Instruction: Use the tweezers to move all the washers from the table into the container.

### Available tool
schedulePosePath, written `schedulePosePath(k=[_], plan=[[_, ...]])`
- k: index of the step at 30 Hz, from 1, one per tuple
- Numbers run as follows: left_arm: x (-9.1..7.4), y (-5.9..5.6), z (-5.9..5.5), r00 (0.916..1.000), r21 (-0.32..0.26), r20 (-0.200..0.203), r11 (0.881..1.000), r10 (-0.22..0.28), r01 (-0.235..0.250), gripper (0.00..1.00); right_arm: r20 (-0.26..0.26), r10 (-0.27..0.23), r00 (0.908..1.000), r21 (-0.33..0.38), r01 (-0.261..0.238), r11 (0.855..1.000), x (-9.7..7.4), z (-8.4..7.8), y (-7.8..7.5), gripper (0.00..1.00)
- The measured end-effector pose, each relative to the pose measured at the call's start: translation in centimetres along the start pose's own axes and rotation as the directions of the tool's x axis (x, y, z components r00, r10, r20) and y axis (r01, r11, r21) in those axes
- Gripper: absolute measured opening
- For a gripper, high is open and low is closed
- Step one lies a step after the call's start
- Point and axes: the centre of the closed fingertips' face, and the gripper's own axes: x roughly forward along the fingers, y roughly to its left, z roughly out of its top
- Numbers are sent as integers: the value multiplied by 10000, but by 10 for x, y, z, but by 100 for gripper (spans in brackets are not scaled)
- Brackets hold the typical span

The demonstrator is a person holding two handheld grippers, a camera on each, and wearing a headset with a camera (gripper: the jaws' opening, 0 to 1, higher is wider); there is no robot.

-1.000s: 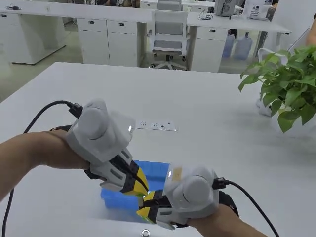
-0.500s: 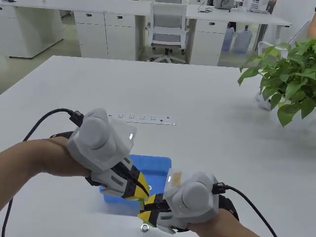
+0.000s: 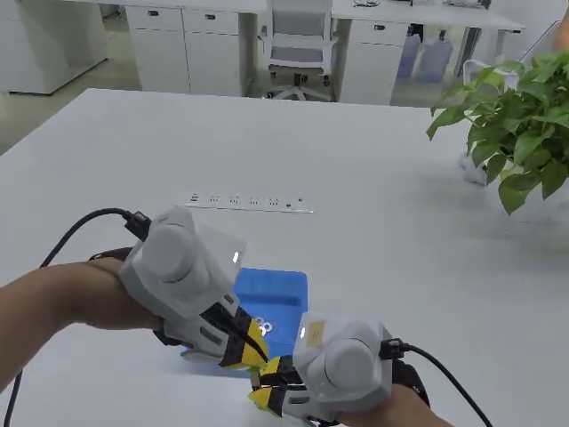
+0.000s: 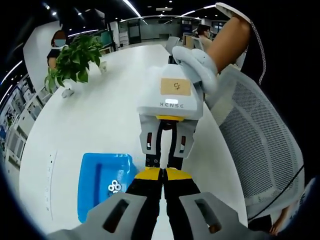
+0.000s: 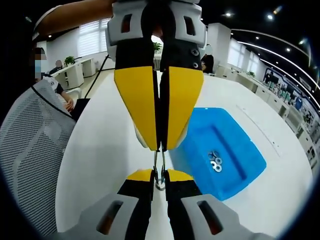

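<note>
The tweezers (image 5: 159, 162) are thin bare metal, two slim legs lying close together. Their long axis runs straight along the line between my two tools, over the bench (image 3: 382, 178) beside the container's edge. I cannot tell which end is the tip. My left tool (image 5: 160, 146) is clenched, its yellow pads pressed together on one end. My right tool (image 5: 160, 176) is clenched on the other end, so the two meet nose to nose. The right tool's white shell reads "XENSE" under a tan sticker (image 4: 176, 86) whose small mark I cannot read. Just beside them sits the container (image 5: 235, 130), a shallow blue plastic tray with rounded corners, holding a small cluster of flat silver washers (image 5: 215, 161). The bench is smooth and white. A power strip (image 3: 251, 203) lies farther out on it, and a leafy potted plant (image 3: 520, 107) stands at the far right.
</note>
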Motion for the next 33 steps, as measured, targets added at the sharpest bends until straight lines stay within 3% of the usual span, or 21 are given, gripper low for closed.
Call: schedulePosePath(k=[33], plan=[[1, -7, 0, 9998, -53, 108, 9999, -137, 137, 4, -11, -50, 10000, -352, 49, 9994, 1, -1, 11, 12]])
